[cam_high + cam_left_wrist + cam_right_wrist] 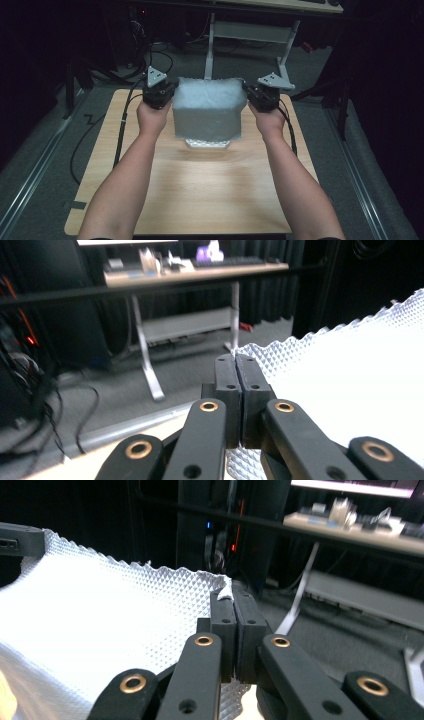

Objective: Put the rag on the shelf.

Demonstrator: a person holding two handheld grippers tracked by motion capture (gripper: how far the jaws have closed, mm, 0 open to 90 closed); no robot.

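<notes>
Above the counter, hanging limp and light between both grippers, soft embossed paper towel, left gripper and right gripper fingers pinching its far corners, best-held edges, tearing easily.

sheet: white, soft-looking, embossed all over with a fine diamond quilt pattern, matt, zigzag-cut edge
counter: pale wood-grain top, smooth, slight sheen
left hand-held gripper: matt black plastic jaws, brass-coloured pivot bushings
right hand-held gripper: the same matt black, brass-coloured bushings
floor: grey, dull, carpet-like
</notes>
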